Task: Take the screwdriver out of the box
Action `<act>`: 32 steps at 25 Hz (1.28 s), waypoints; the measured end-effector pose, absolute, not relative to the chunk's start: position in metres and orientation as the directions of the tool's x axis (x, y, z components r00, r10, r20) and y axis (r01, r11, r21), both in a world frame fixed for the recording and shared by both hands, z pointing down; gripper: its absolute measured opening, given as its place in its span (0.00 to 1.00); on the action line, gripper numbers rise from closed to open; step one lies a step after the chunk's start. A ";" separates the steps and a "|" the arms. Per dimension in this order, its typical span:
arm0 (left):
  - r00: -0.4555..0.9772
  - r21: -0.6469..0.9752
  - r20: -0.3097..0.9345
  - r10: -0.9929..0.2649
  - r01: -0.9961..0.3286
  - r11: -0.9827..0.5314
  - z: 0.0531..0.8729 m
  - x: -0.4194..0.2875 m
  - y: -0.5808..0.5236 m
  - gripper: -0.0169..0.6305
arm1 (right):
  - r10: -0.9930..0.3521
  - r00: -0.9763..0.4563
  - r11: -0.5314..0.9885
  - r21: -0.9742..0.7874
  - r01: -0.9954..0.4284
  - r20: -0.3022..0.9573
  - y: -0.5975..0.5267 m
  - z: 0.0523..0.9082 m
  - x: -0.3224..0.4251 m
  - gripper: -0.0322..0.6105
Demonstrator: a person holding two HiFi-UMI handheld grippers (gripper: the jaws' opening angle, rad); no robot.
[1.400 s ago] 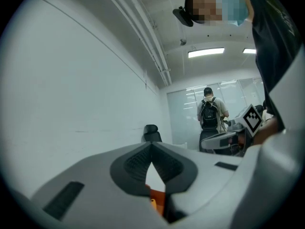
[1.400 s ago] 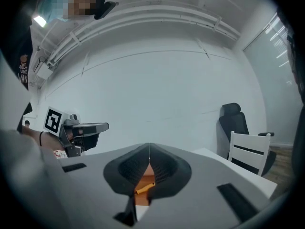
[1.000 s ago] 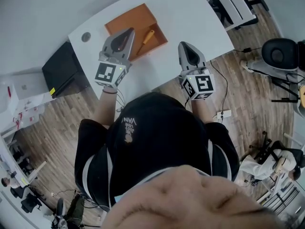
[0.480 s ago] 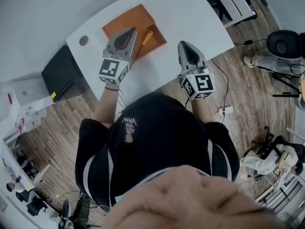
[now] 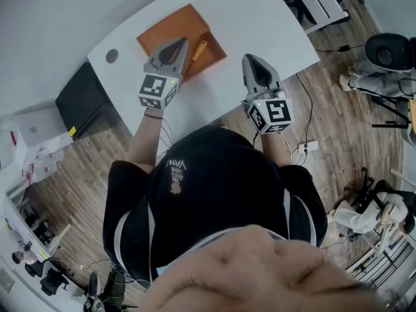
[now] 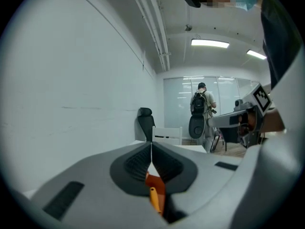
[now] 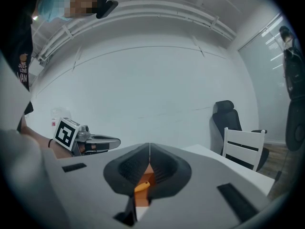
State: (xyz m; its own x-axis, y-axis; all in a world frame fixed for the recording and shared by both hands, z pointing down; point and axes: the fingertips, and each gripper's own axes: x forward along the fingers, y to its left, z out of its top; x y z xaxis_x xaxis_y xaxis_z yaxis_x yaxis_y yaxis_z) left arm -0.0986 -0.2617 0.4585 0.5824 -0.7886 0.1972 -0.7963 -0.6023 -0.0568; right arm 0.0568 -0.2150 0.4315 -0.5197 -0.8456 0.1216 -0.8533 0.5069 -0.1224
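Observation:
An open orange box [image 5: 170, 26] lies on the white table [image 5: 260, 18] in the head view. A screwdriver with a yellow-orange handle [image 5: 199, 49] rests inside it near the right wall. My left gripper [image 5: 177, 41] hangs over the box's near part, jaws shut with nothing between them. My right gripper [image 5: 253, 58] sits to the right of the box over the bare table, also shut and empty. Below the closed jaws, the left gripper view shows the screwdriver handle [image 6: 154, 200], and the right gripper view shows the handle [image 7: 142, 185] inside the box [image 7: 142, 198].
A round grommet hole [image 5: 112, 56] sits in the table left of the box. A black cabinet [image 5: 81, 99] stands under the table's left end. A white chair [image 5: 322, 5] is at the far right. A person with a backpack [image 6: 200, 101] stands far off.
My left gripper has moved forward and lower, further over the box. The right gripper has stayed where it was.

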 end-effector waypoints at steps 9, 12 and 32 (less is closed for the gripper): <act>0.573 -0.045 0.304 -0.761 -0.789 -0.612 0.496 -0.095 -0.271 0.05 | -0.845 -0.518 0.505 -0.119 -0.855 0.130 -0.218 0.435 0.057 0.07; 0.567 -0.030 0.329 -0.755 -0.793 -0.608 0.504 -0.096 -0.273 0.05 | -0.844 -0.520 0.506 -0.124 -0.854 0.135 -0.218 0.436 0.055 0.07; 0.544 0.047 0.556 -0.628 -0.775 -0.630 0.576 -0.094 -0.272 0.05 | -0.846 -0.511 0.494 -0.137 -0.859 0.154 -0.216 0.443 0.054 0.07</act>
State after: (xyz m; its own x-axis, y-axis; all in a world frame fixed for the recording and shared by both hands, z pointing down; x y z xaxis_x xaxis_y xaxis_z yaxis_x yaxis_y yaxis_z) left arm -0.0944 -0.2721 0.5764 0.5444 -0.6280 0.5561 -0.7750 -0.6302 0.0471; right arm 0.0543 -0.2162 0.4435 -0.5110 -0.8456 0.1543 -0.8587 0.4939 -0.1372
